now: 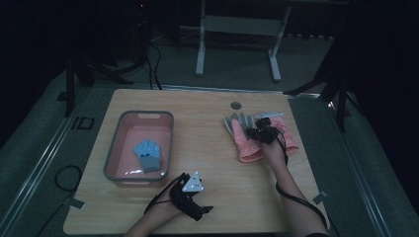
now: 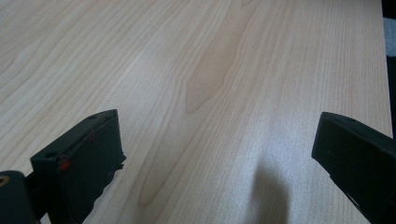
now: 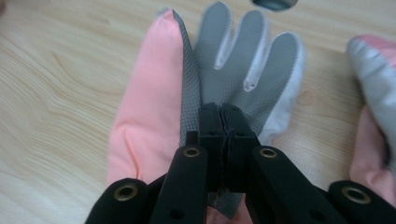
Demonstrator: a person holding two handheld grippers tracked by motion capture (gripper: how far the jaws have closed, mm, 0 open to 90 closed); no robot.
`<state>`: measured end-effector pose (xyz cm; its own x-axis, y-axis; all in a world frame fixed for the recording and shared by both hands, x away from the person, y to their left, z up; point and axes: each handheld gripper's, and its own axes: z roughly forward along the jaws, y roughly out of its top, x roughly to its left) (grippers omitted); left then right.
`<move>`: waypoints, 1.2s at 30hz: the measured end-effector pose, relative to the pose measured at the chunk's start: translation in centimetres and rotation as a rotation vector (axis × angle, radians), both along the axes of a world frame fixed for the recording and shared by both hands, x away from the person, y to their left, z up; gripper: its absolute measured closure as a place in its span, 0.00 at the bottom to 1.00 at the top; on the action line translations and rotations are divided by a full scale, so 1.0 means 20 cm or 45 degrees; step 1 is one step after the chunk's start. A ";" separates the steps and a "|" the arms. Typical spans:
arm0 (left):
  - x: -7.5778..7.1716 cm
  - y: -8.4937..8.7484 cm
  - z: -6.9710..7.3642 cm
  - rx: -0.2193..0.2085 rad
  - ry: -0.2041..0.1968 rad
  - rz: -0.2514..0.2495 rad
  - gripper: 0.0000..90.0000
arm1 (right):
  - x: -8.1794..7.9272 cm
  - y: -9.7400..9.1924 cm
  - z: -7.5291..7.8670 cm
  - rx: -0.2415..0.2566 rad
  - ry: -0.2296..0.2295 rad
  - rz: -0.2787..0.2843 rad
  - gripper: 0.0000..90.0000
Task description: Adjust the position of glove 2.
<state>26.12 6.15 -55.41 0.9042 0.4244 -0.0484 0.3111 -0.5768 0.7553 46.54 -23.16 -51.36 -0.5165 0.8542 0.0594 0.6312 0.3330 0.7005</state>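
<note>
Dim room, dark floor, pale wood-grain surface [image 1: 207,148] lit in the middle. A pink-and-grey glove [image 3: 205,79] is laid flat at about 2 o'clock on the surface, grey fingers pointing to 12, pink part alongside at its 9 o'clock side. The right gripper [image 3: 220,116] is seen pressed together on the grey fabric of this glove, jaws fully closed with no gap, the cloth pinched between them. In the high view the right gripper [image 1: 262,133] sits on top of the glove [image 1: 242,136], held by the right hand [image 1: 274,153] coming from 5 o'clock. A second pink glove [image 1: 289,136] is lying just beside at 3 o'clock of the first; its grey and pink edge [image 3: 373,107] is seen at the right gripper view's 3 o'clock side. A small dark round disc [image 1: 236,105] is set in the surface near 12 o'clock of the gloves.

Well apart, at 9 o'clock, a grey-rimmed pink tub [image 1: 168,148] is standing on the surface, with a blue glove [image 1: 148,154] lying inside it. The left gripper [image 1: 195,195] is held at 6 o'clock, near the tub's corner, grey three-cornered plate on top. Its jaws are spread wide over bare wood, nothing between them; the left gripper [image 2: 215,154] is empty.
</note>
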 end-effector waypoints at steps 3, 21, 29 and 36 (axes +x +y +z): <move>0.00 0.00 0.00 0.006 -0.002 0.001 0.02 | -0.07 0.01 0.07 0.080 -0.019 -0.075 0.98; -0.01 0.01 -0.02 0.026 -0.028 0.020 0.02 | -0.39 0.21 0.13 0.259 -0.054 -0.270 0.98; -0.01 0.00 -0.02 0.026 -0.032 0.012 0.02 | -0.43 0.25 0.05 0.240 -0.027 -0.329 0.98; -0.01 0.00 -0.03 0.032 -0.020 0.002 0.02 | -0.43 0.27 -0.01 0.253 0.007 -0.356 0.98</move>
